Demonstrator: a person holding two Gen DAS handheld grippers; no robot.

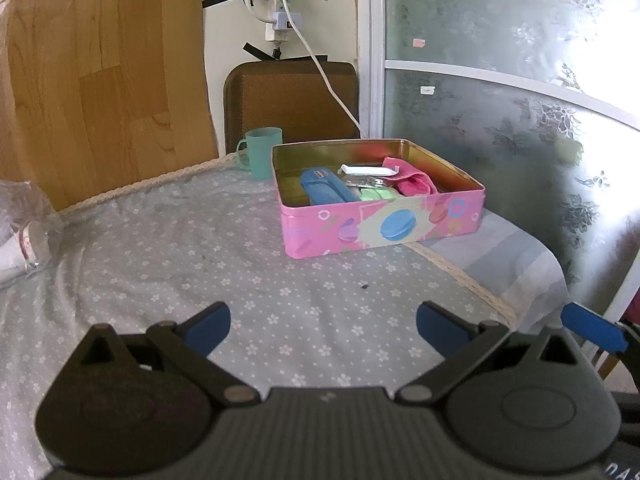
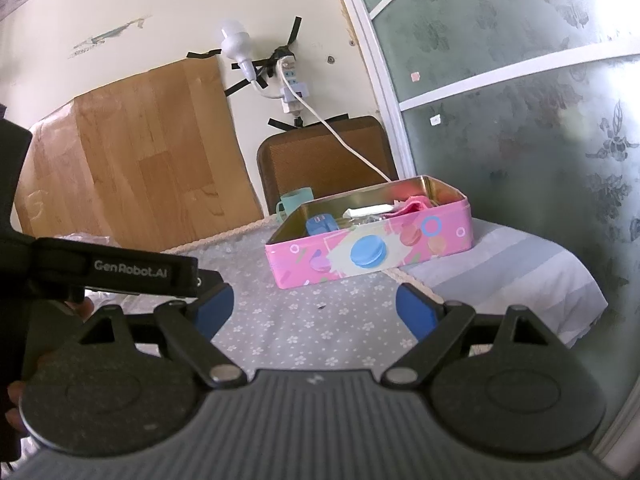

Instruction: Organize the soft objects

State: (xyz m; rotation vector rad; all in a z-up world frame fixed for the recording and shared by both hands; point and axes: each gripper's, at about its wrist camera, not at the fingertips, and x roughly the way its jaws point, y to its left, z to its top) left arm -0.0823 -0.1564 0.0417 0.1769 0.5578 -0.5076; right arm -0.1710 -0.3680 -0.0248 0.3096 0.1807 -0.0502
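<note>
A pink tin box [image 1: 384, 228] [image 2: 372, 252] with macaron prints stands on the flowered grey tablecloth [image 1: 200, 248], near its far right edge. Inside lie a blue soft item [image 1: 326, 190] [image 2: 322, 225], a pink cloth [image 1: 412, 180] [image 2: 412, 207], a light green piece [image 1: 376, 194] and a white flat item [image 1: 362, 169]. My left gripper [image 1: 323, 326] hovers open over the cloth, well short of the box, nothing between its blue pads. My right gripper [image 2: 315, 308] is open too and holds nothing. One of its blue fingers [image 1: 594, 326] shows at the right edge of the left wrist view.
A teal mug [image 1: 262, 152] [image 2: 294, 200] stands behind the box. A clear plastic bag [image 1: 24, 232] lies at the table's left. A brown chair back [image 1: 292, 100], a wooden board [image 1: 104, 80], a hanging white cable [image 1: 320, 68] and a frosted glass door [image 1: 520, 100] surround the table.
</note>
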